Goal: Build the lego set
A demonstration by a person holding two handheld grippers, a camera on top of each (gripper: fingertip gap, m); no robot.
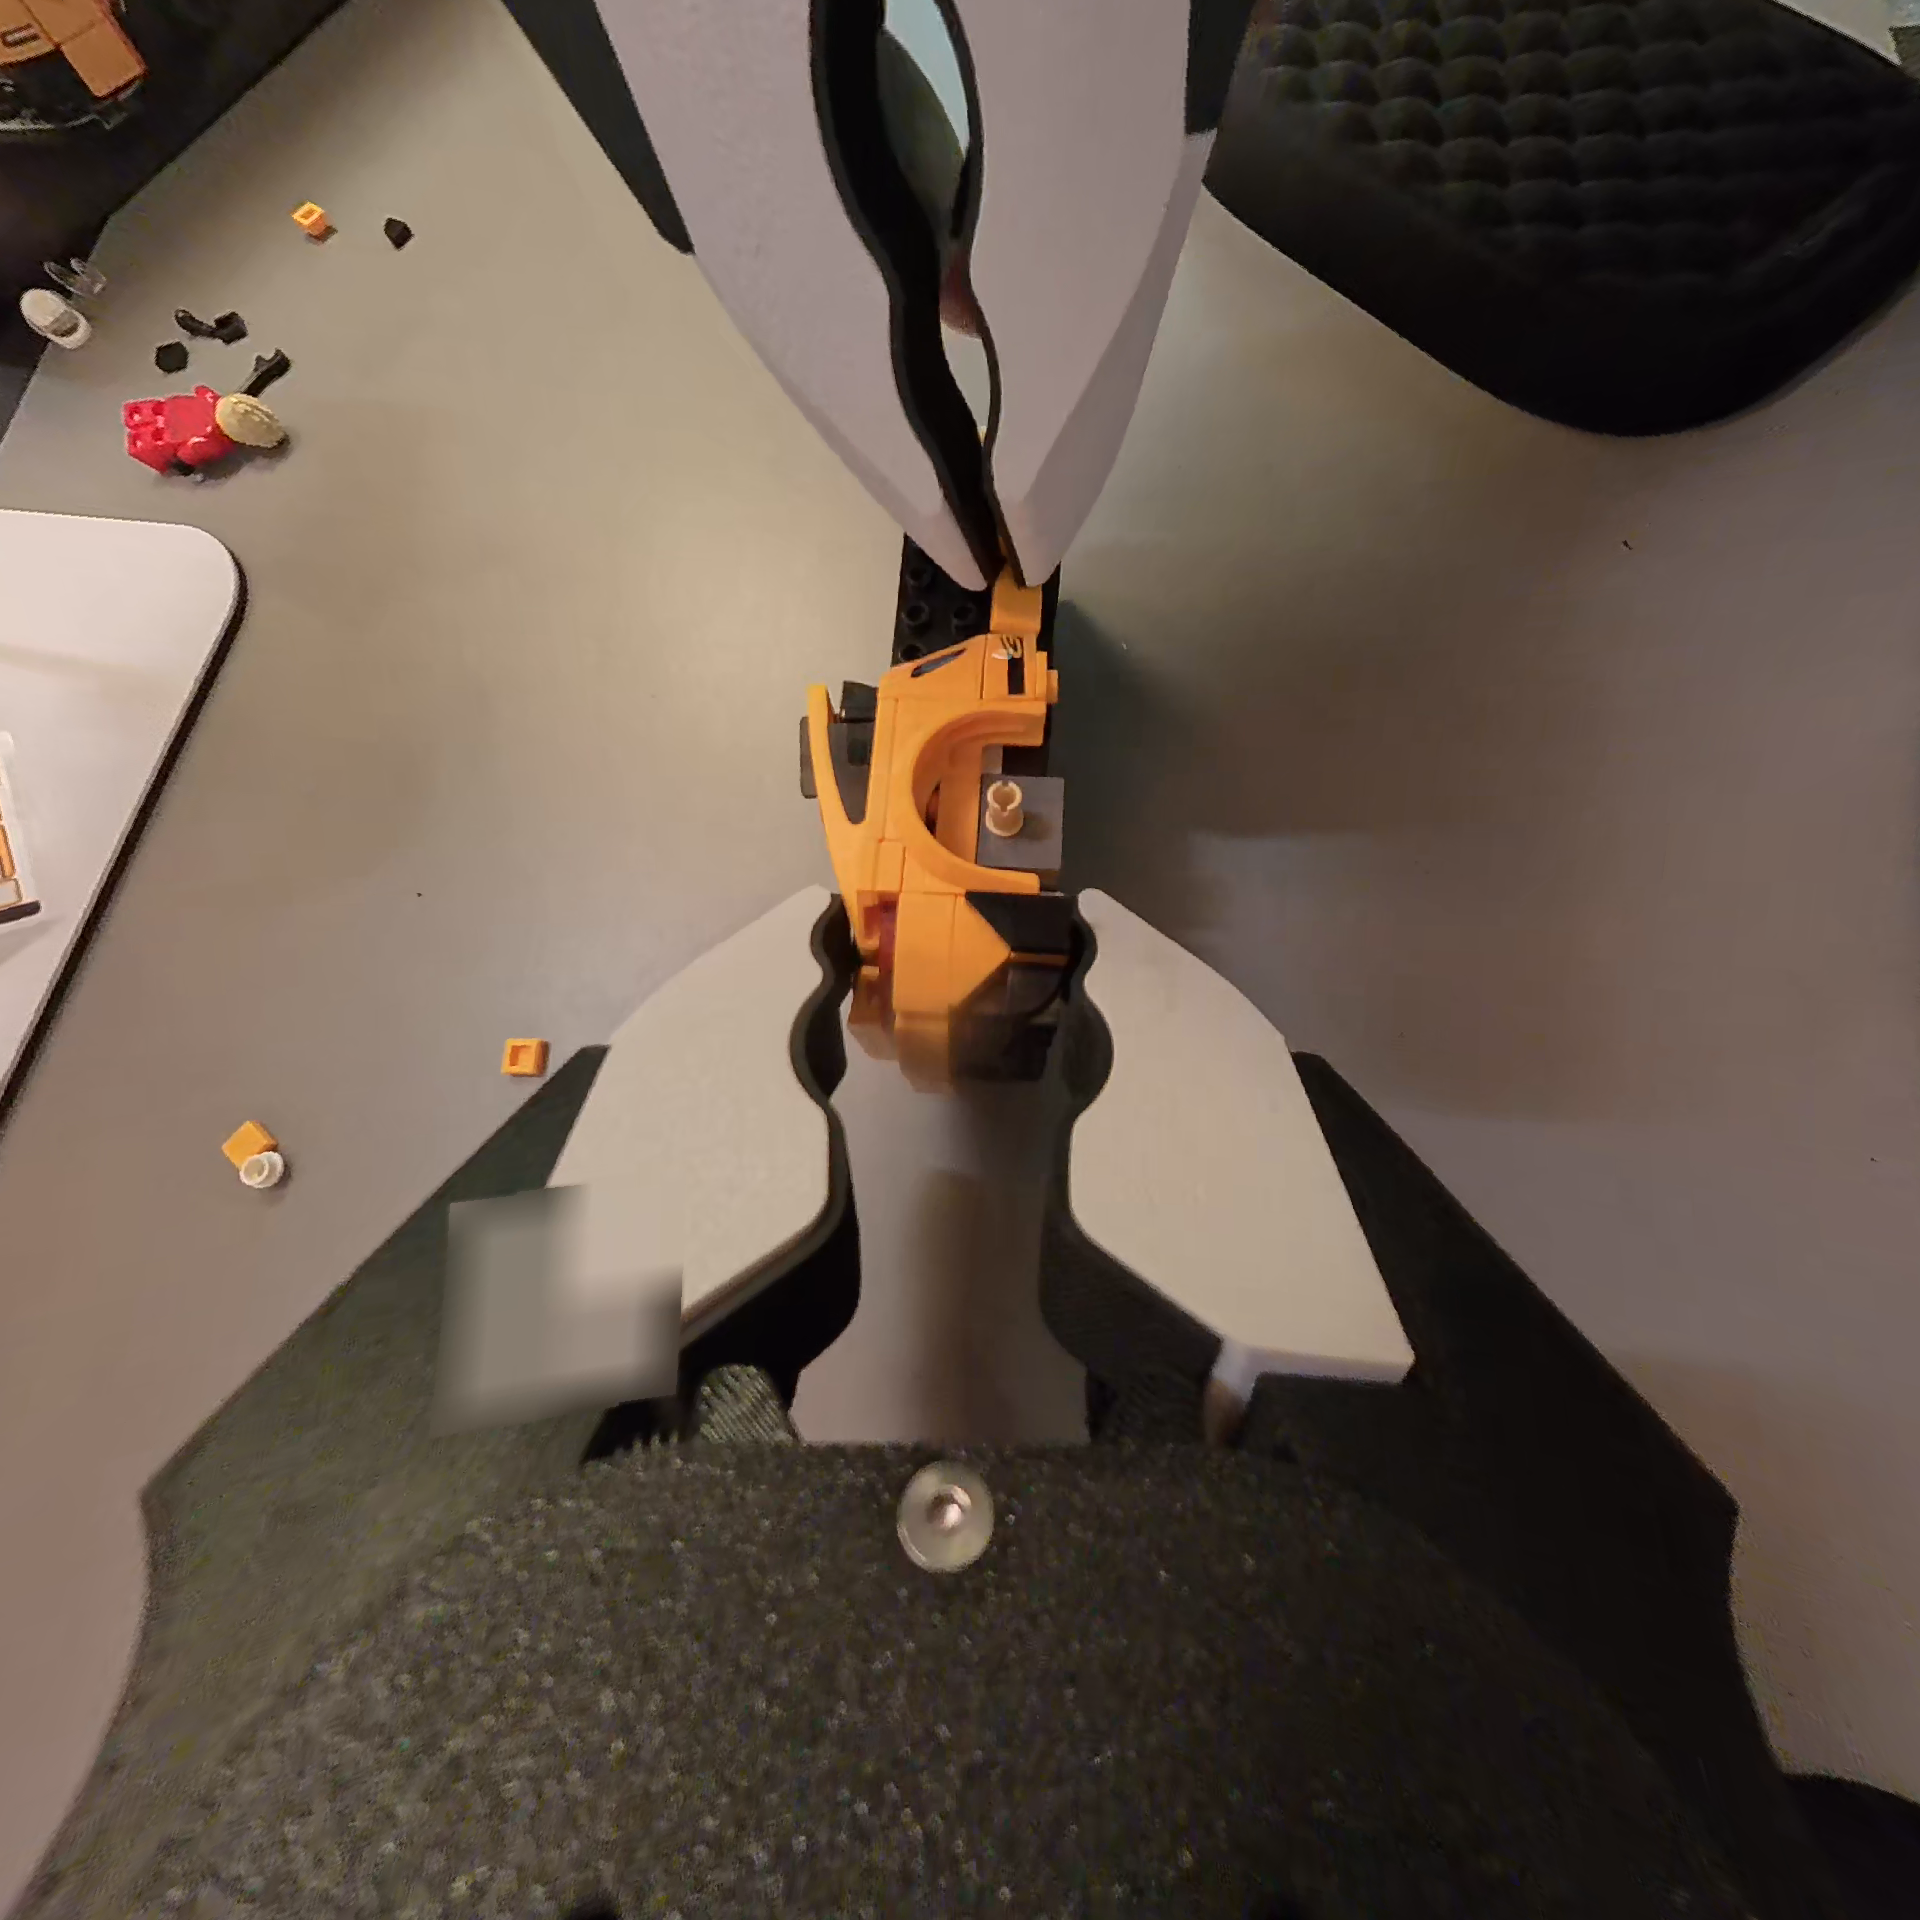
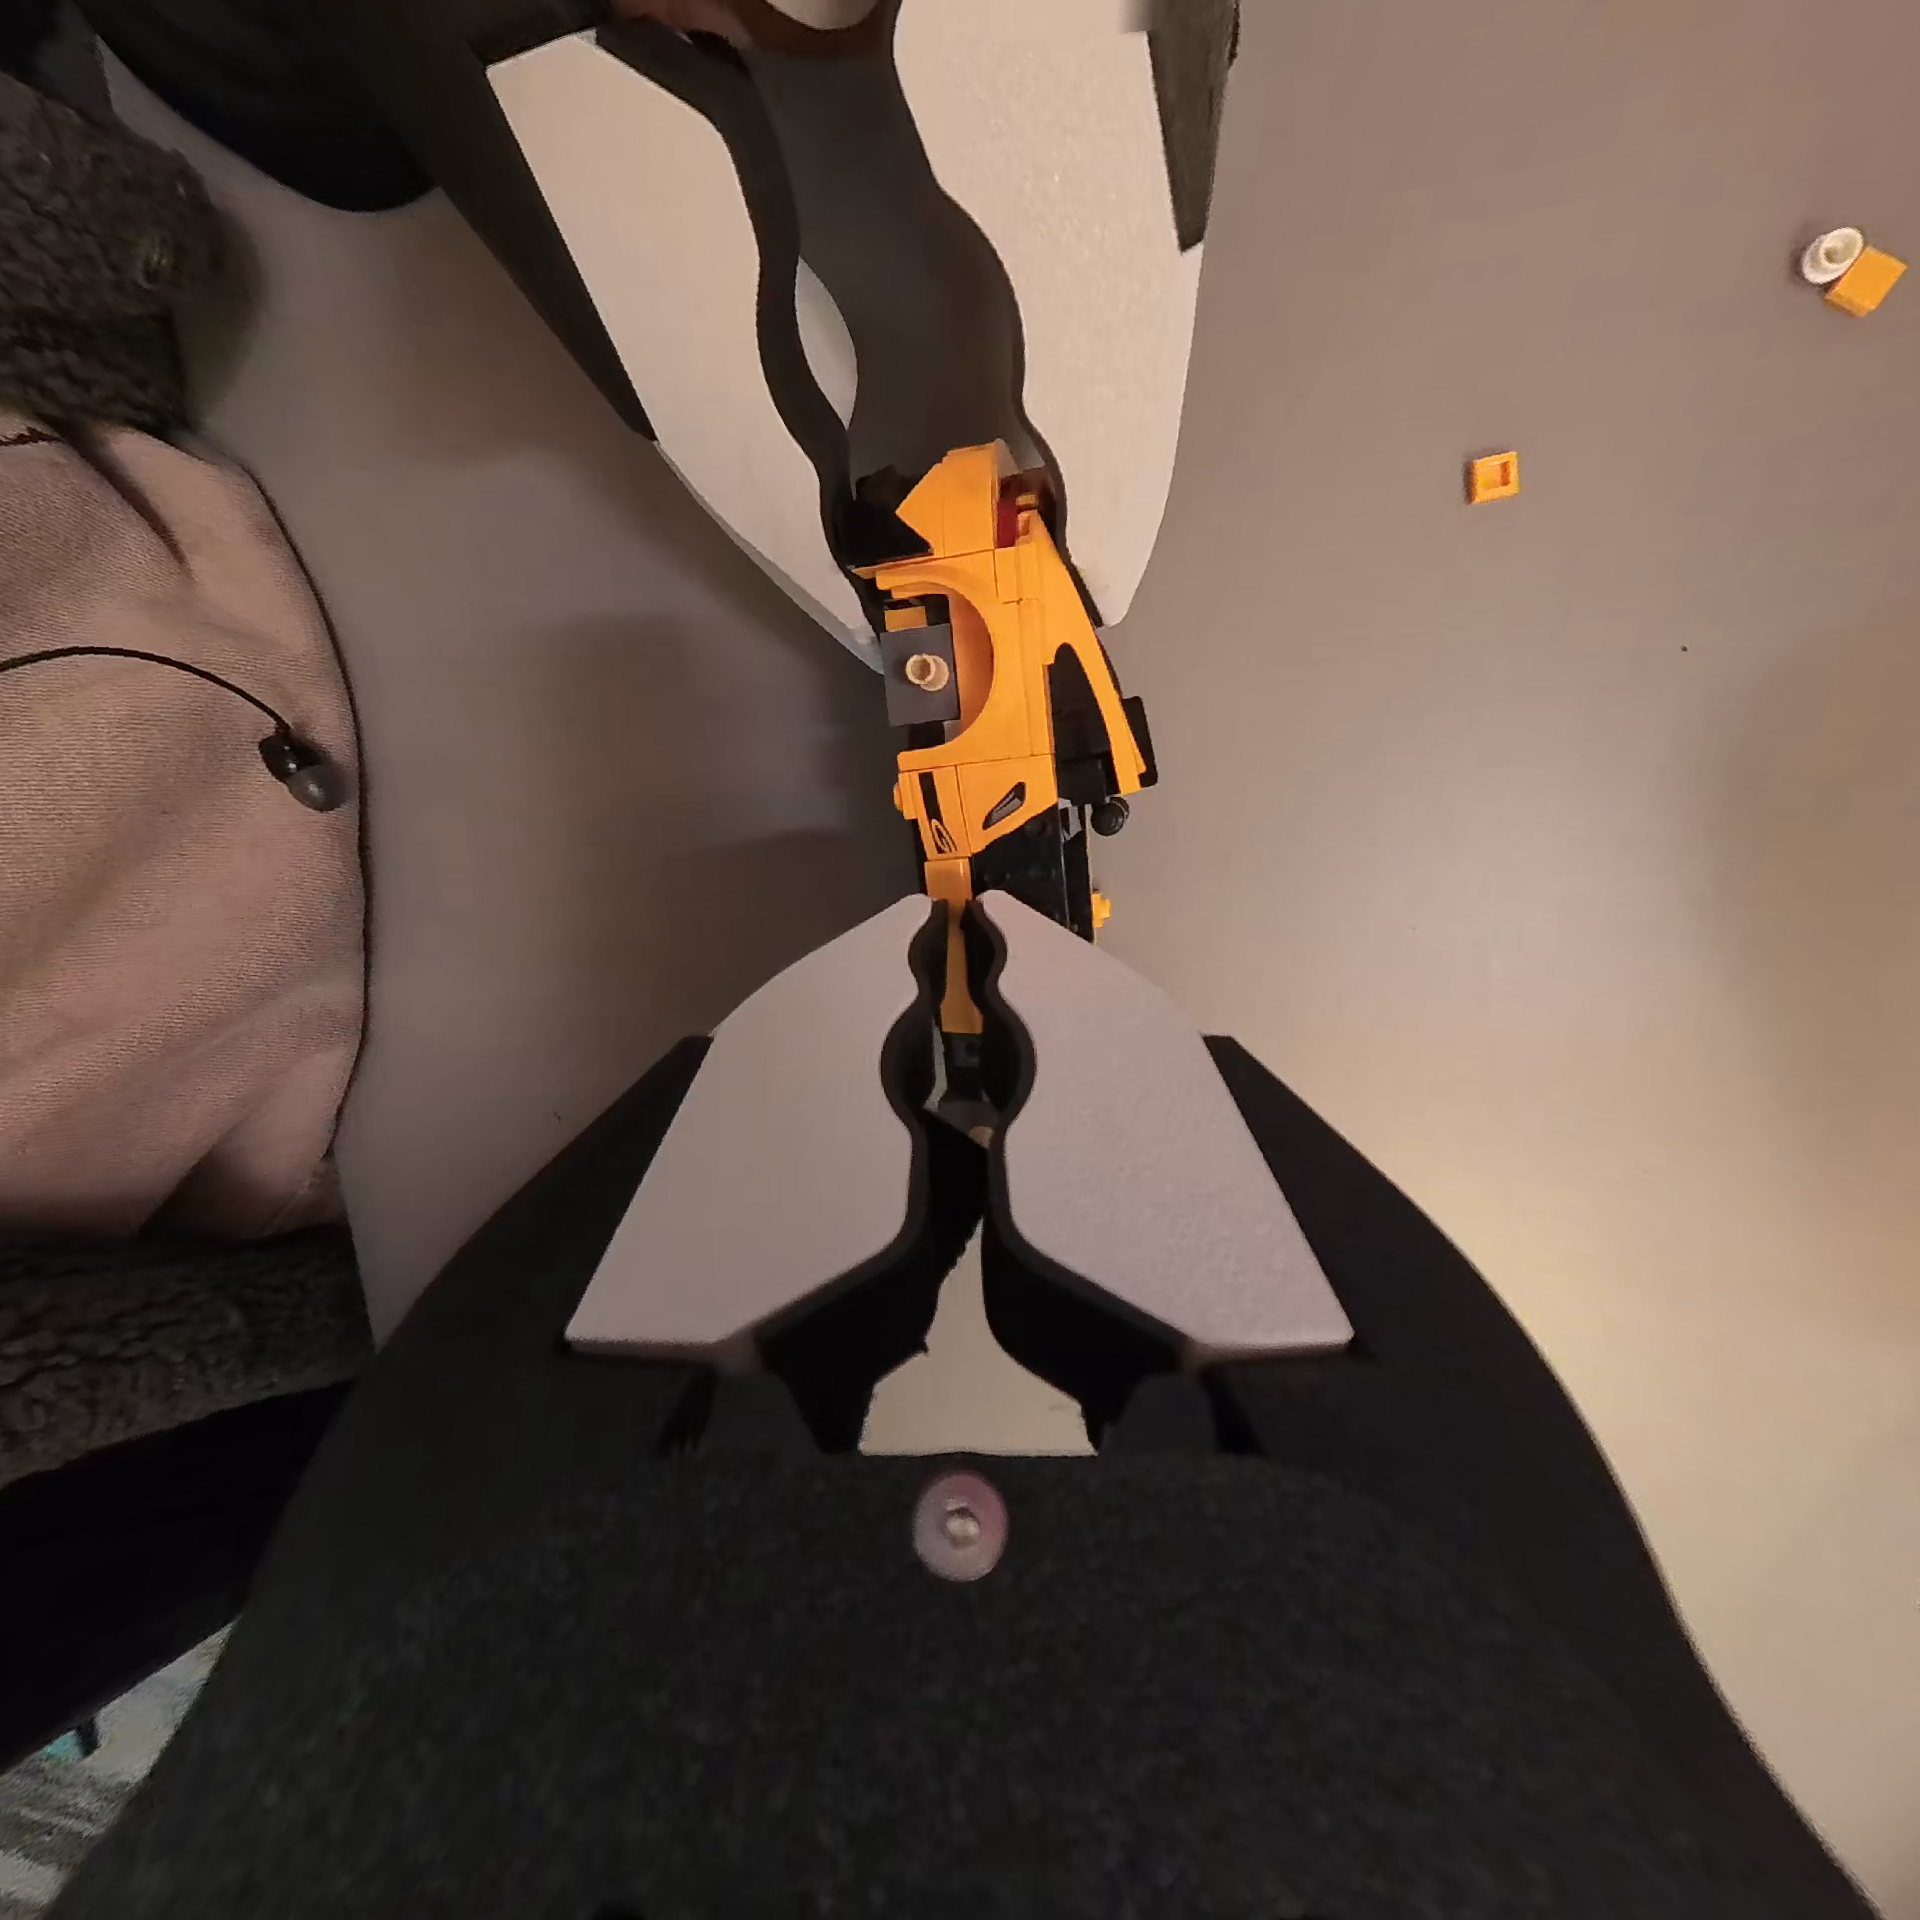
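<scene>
Wrist views — each hand-held gripper [image 1: 951, 971] [image 2: 954, 935] apparently clamps the orange toy-brick car [image 1: 935, 810].

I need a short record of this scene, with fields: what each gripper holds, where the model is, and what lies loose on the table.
left gripper: shut on the wide end of the orange and black brick model
right gripper: pinches a thin orange piece at the model's other end
model: spans between both grippers, over the grey table
loose parts: small orange tiles, red brick cluster, black bits
</scene>
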